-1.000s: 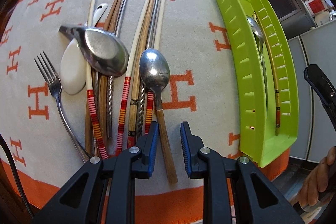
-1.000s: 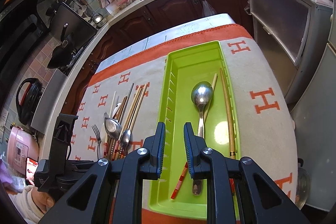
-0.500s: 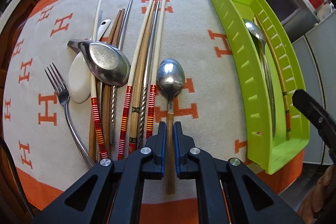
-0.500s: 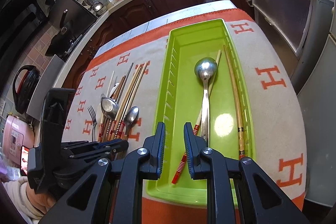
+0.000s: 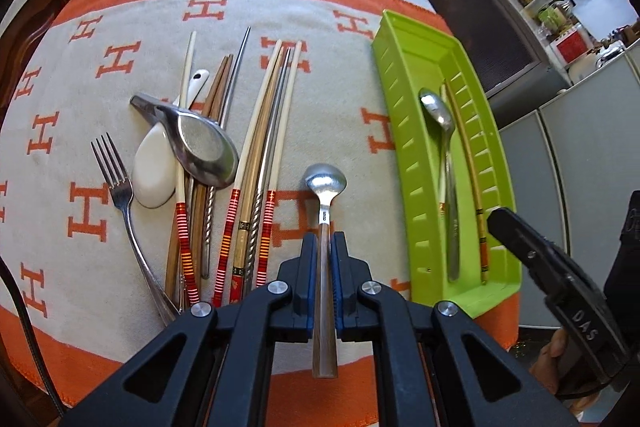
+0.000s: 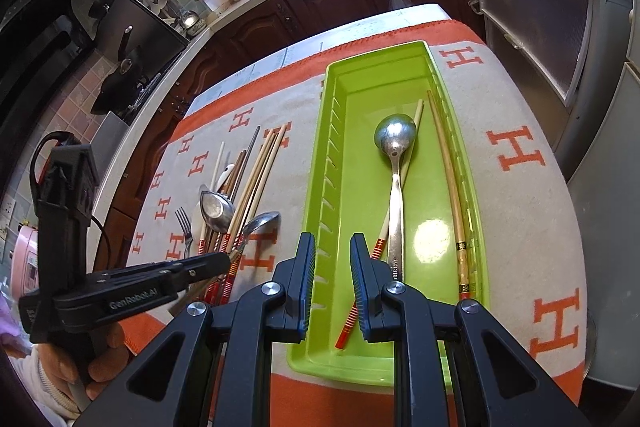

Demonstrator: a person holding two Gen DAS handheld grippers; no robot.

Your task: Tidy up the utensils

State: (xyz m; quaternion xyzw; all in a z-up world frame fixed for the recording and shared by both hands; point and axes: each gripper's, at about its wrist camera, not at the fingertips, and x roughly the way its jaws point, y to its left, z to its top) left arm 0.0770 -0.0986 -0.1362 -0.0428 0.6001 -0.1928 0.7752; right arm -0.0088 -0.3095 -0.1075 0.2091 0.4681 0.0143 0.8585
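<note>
**Spoon gripped by left gripper; green tray partly filled**

The left gripper [image 5: 324, 259] is closed tight on the wooden handle of a metal spoon [image 5: 325, 187], with the pads clamped on the handle just below the bowl. The spoon is seen lifted clear of the cloth [image 5: 100, 7], bowl forward, to the left of the green tray [image 6: 332, 147]. The grip near the handle's upper part is judged to keep the spoon balanced for carrying to the tray.

The right gripper [image 6: 332, 267] is held above the tray's near end, its jaws a narrow gap apart with nothing between them.

Inside the tray, 1 spoon [image 6: 394, 143] and 2 chopsticks are laid lengthwise, presumably so long items fit. Left of the tray, a pile remains on the cloth: chopsticks [image 5: 264, 155], a fork [image 5: 114, 175], a metal ladle spoon [image 5: 204, 147] and a white ceramic spoon [image 5: 154, 171]. Sorting is judged to be at an early stage.
</note>
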